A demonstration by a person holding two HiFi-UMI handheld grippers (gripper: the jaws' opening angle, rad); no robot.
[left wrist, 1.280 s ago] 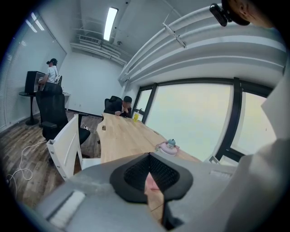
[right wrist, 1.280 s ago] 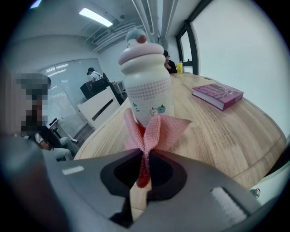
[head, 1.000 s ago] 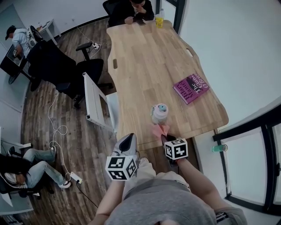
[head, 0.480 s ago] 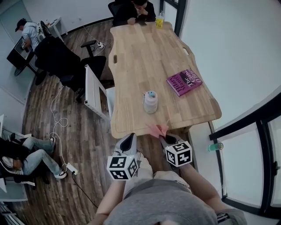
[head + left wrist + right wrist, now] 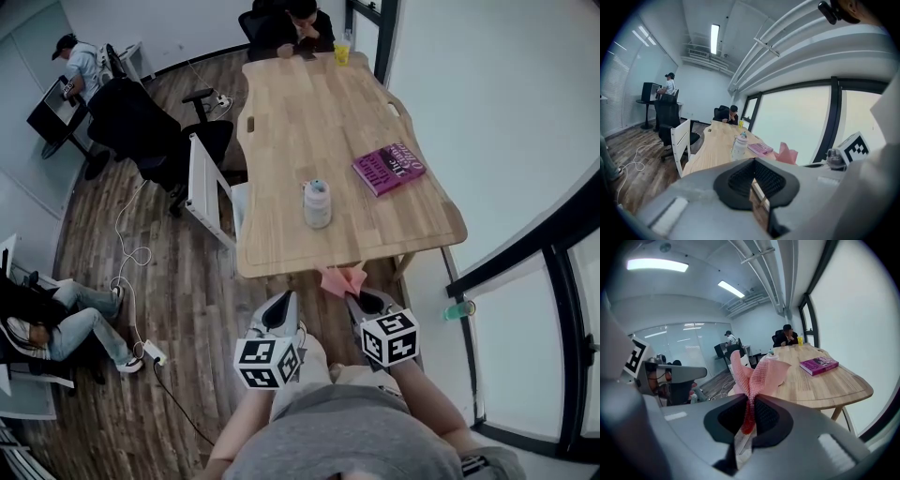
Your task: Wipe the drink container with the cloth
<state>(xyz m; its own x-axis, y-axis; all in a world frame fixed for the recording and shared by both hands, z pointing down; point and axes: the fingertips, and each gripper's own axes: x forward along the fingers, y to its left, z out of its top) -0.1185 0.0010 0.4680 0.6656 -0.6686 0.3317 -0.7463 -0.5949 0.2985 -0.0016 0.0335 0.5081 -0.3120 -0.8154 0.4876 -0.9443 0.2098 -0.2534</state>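
Left gripper (image 5: pixel 280 307): held low, just off the table's (image 5: pixel 300 112) near edge, fingers closed together.
Right gripper (image 5: pixel 362 302): alongside, fingers pinching the pink waffle-textured cloth (image 5: pixel 342 279).
Drink container (image 5: pixel 317 203): pale cylinder, upright on the wooden table.

The bottle (image 5: pixel 317 204) sits higher, near frame centre. The cloth (image 5: pixel 342 279), once beside it, now hangs past the table's (image 5: pixel 309 122) edge.

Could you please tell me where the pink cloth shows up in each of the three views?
Head view: the pink cloth just past the table's near edge, in the right hand-held gripper.
Left gripper view: cloth right of centre, above the jaws.
Right gripper view: cloth at centre, between the jaws.
Shared landmark: the pink book.
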